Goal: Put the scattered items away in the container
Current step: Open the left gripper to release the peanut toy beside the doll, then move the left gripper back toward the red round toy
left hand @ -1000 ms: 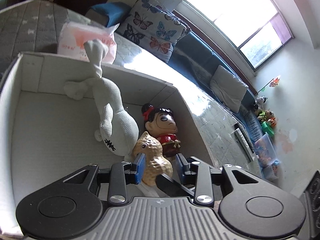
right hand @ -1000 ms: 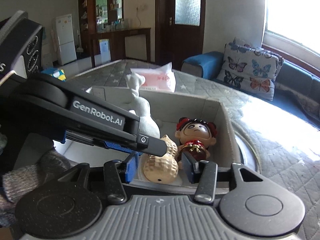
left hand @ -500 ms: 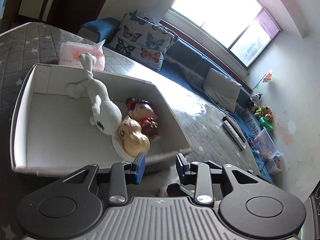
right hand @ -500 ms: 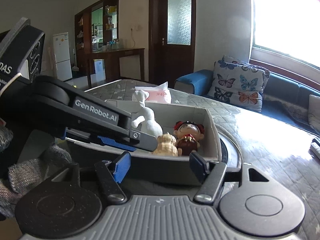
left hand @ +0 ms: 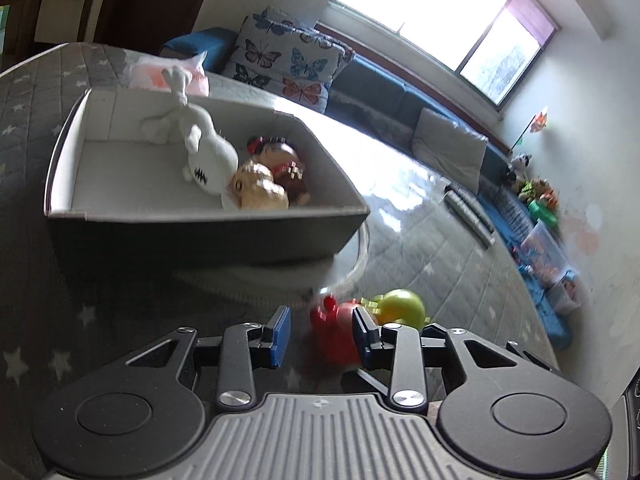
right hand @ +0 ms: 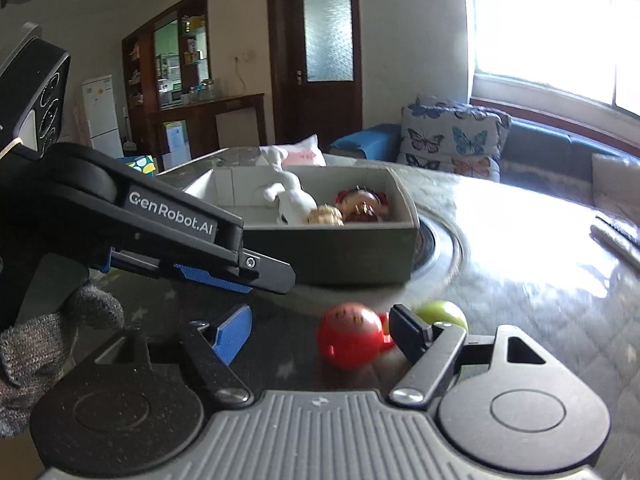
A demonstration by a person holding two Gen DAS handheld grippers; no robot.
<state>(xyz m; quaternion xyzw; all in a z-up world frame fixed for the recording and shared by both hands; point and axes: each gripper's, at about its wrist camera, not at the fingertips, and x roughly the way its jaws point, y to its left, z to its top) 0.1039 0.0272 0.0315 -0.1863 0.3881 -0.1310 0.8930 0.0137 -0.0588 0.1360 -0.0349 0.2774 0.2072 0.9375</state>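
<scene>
grey box, white inside — white plush, tan peanut; red toy, green toy, butterfly-print pillow, star-dotted grey cloth.

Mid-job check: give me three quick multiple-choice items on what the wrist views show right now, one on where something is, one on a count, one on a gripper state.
1. Where is the red toy?
A. in the box
B. on the table, outside the box
C. on the sofa

2. How many toys lie in the box?
A. one
B. three
C. five

3. What state is the right gripper in?
A. open, holding nothing
B. shut on the red toy
C. shut on the green toy

Answers:
1 B: it sits on the table in front of the box.
2 B: white plush, tan figure, doll.
3 A: its fingers are spread, nothing clamped.
</scene>
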